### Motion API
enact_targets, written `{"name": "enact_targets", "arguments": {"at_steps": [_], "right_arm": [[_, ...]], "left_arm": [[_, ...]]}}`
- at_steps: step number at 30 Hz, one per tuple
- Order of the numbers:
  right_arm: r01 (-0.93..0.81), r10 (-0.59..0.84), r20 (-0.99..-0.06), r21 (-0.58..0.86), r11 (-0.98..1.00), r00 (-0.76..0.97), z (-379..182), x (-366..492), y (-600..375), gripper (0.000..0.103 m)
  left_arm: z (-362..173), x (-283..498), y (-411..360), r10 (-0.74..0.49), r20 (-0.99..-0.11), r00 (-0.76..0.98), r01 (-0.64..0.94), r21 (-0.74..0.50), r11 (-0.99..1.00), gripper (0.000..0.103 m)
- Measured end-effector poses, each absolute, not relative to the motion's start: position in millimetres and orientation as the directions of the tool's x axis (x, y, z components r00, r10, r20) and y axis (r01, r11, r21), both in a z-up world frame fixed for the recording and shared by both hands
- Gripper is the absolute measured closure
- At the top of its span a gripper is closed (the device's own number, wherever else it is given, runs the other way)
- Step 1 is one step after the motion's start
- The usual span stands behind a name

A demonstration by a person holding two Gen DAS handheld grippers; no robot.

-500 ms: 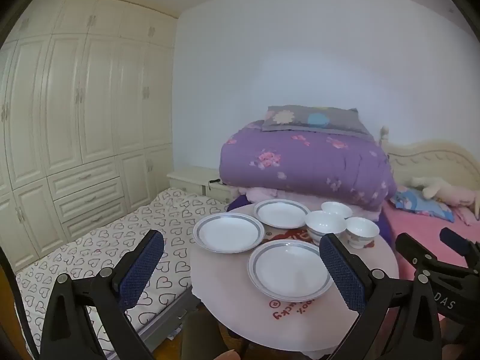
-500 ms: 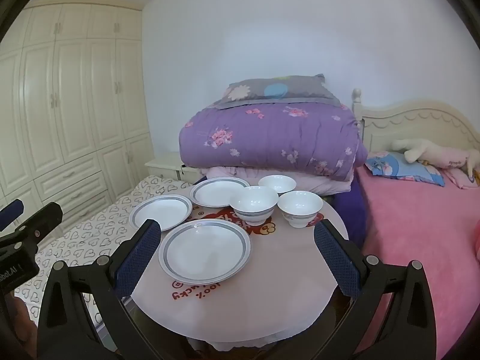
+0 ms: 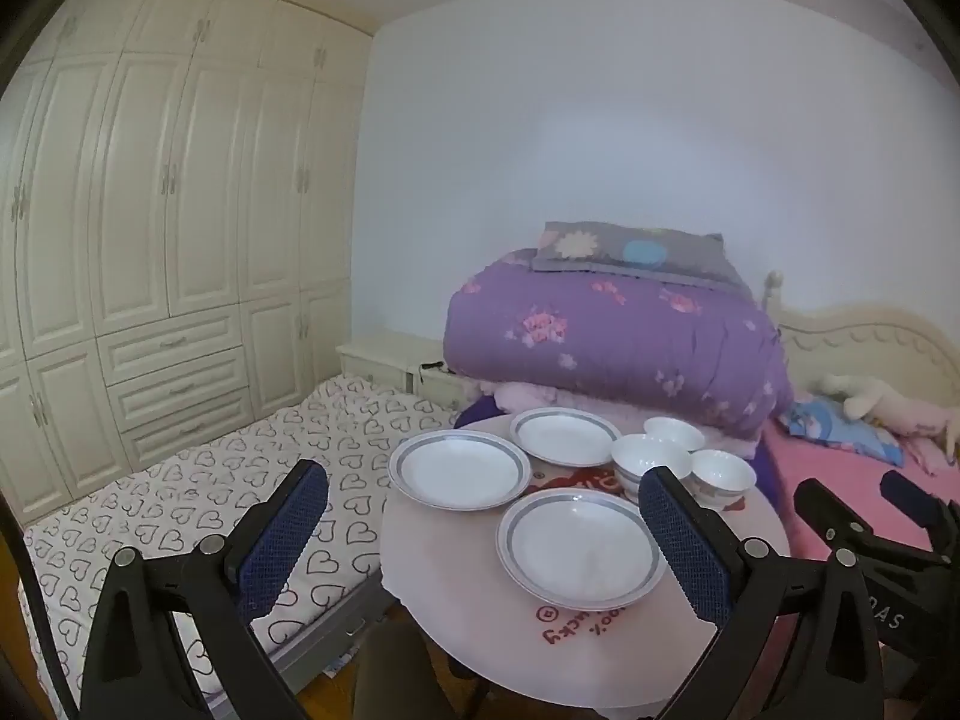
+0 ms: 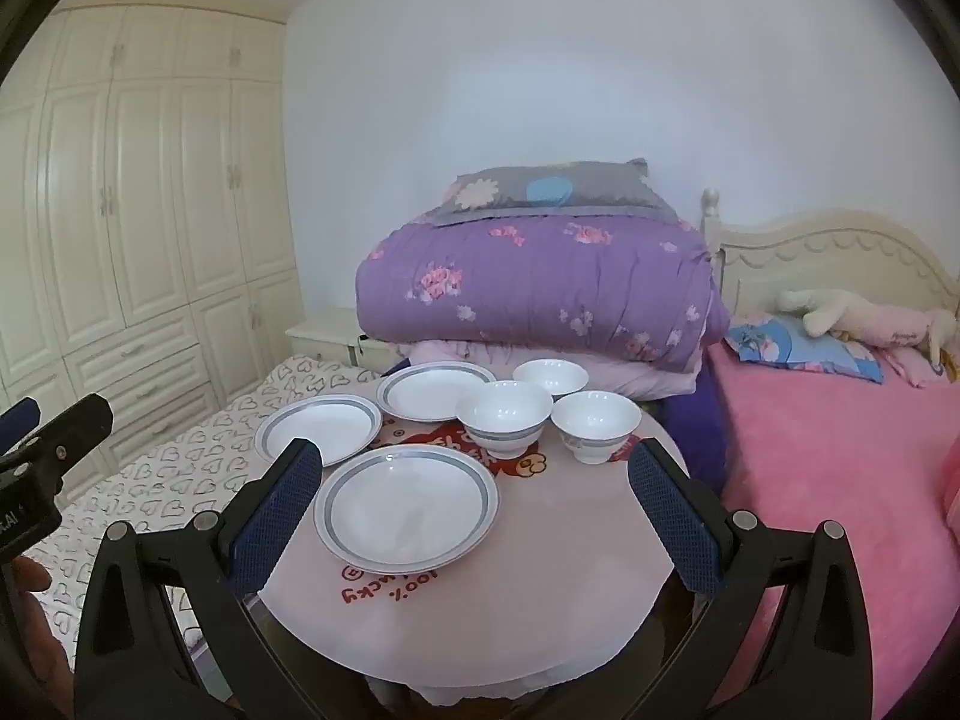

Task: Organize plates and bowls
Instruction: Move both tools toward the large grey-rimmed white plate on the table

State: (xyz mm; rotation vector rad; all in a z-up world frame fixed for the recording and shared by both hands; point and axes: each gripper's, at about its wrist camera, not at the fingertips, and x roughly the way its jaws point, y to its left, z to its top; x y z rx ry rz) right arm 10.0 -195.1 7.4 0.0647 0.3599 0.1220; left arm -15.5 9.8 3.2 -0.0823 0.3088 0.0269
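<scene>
Three white plates with grey rims lie on a small round table (image 4: 576, 588): a near plate (image 4: 407, 507) (image 3: 581, 547), a left plate (image 4: 318, 429) (image 3: 459, 468) and a far plate (image 4: 437, 390) (image 3: 565, 435). Three white bowls stand to their right: a middle bowl (image 4: 504, 417) (image 3: 648, 461), a far bowl (image 4: 550, 376) (image 3: 673, 433) and a right bowl (image 4: 595, 425) (image 3: 722, 476). My left gripper (image 3: 483, 531) is open and empty, short of the table's left front. My right gripper (image 4: 474, 510) is open and empty, above the table's front, the near plate between its fingers in view.
A folded purple quilt (image 4: 534, 294) with a grey pillow sits just behind the table. A pink bed (image 4: 840, 450) lies to the right, a heart-print mattress (image 3: 198, 516) to the left, cream wardrobes (image 3: 150, 210) beyond. The right gripper's body (image 3: 870, 540) shows in the left view.
Both grippers have shifted only slightly; the scene sits a touch higher in the left view. Plates and bowls have not moved.
</scene>
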Motion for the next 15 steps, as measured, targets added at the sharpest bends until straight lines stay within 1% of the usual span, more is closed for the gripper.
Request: {"name": "enact_targets", "arguments": {"at_steps": [4, 15], "right_arm": [[-0.106, 0.124, -0.333, 0.074, 0.992, 0.935, 10.8, 8.6, -197.2, 0.0], [-0.096, 0.114, -0.32, 0.072, 0.993, 0.941, 12.6, 7.2, -198.7, 0.0]], "left_arm": [[1.8, -12.1, 8.3, 0.009, -0.319, 0.948, -0.036, -0.077, 0.996, 0.001], [4.9, -10.1, 7.2, -0.012, -0.322, 0.947, -0.016, -0.084, 0.996, 0.001]]}}
